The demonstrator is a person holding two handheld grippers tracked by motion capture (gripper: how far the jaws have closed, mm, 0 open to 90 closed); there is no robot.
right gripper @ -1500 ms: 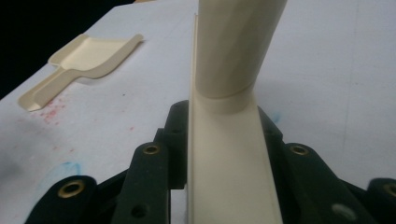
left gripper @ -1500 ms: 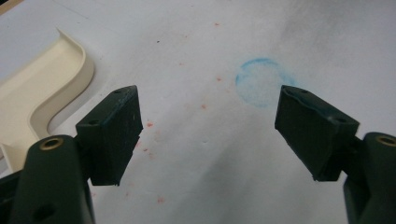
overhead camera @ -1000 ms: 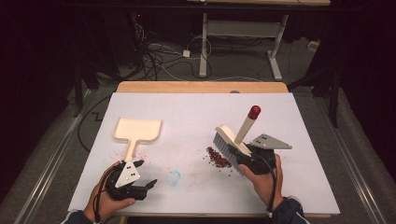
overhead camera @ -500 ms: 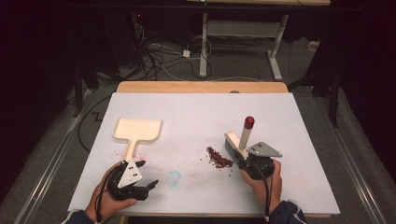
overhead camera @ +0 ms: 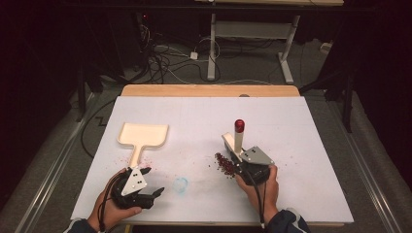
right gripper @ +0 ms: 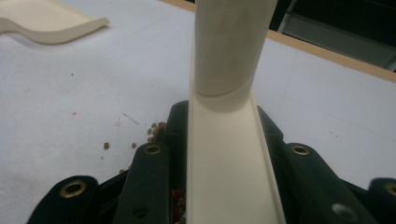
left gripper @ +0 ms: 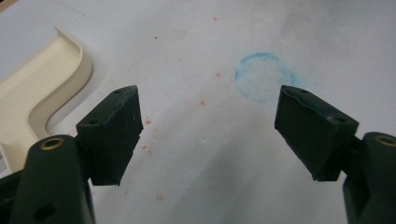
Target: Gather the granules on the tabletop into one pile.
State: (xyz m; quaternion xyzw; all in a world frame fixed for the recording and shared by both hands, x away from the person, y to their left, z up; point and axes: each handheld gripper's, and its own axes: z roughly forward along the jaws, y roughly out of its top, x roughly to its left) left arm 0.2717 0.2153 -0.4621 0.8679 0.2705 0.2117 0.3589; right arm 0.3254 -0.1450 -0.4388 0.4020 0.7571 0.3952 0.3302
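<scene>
I have the brush (overhead camera: 235,141) clamped between the jaws of my right gripper (overhead camera: 251,171), its cream handle (right gripper: 227,140) rising straight up from between them, red tip on top. The small dark beans (overhead camera: 224,163) lie just beside it on the table (overhead camera: 301,145). My left gripper (overhead camera: 141,191) rests with jaws spread, empty, near the dustpan (overhead camera: 143,136).

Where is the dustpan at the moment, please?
In the high view the dustpan lies on the left of the table, just beyond the open left gripper, its handle pointing toward the person.
</scene>
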